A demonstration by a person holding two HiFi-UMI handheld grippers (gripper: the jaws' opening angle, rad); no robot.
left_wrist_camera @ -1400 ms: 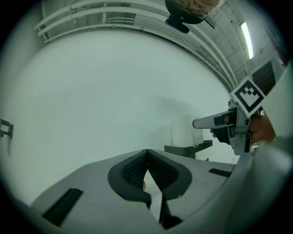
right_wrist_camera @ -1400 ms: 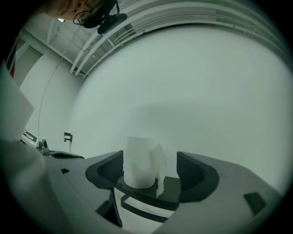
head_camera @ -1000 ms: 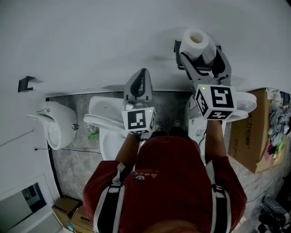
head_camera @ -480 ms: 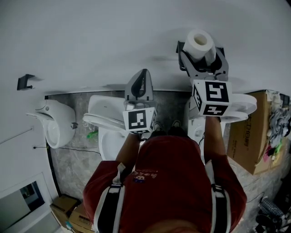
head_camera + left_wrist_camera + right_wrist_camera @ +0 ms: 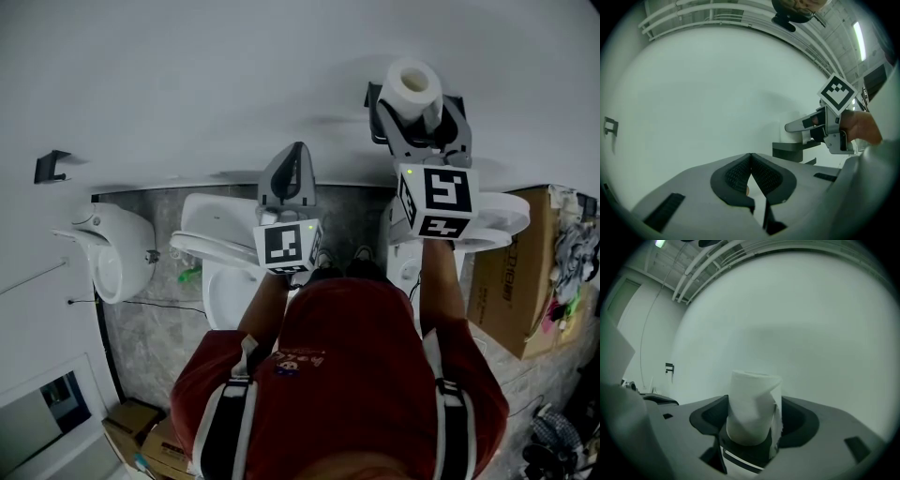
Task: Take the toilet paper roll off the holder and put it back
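Note:
A white toilet paper roll (image 5: 412,89) stands upright on a black wall holder (image 5: 456,101), with a loose sheet hanging down one side (image 5: 778,420). My right gripper (image 5: 419,111) reaches around the roll (image 5: 751,406), one finger on each side. Its jaws are closing, and the pads stand close to the roll's sides; I see no squeeze on the paper. In the right gripper view, that gripper (image 5: 754,417) hides the holder. My left gripper (image 5: 298,155) is held lower and to the left, shut and empty, pointing at the bare wall (image 5: 751,158). The left gripper view shows the holder (image 5: 787,151) and the right gripper (image 5: 820,125).
A white toilet (image 5: 220,253) stands below the left gripper. There is a second white fixture (image 5: 108,253) to the left and another (image 5: 497,220) at the right. A cardboard box (image 5: 525,272) sits far right. A small black bracket (image 5: 52,167) hangs on the wall at left.
My right gripper has moved forward to the wall so its fingers flank the roll, and its jaws have narrowed. The left gripper has stayed in place.

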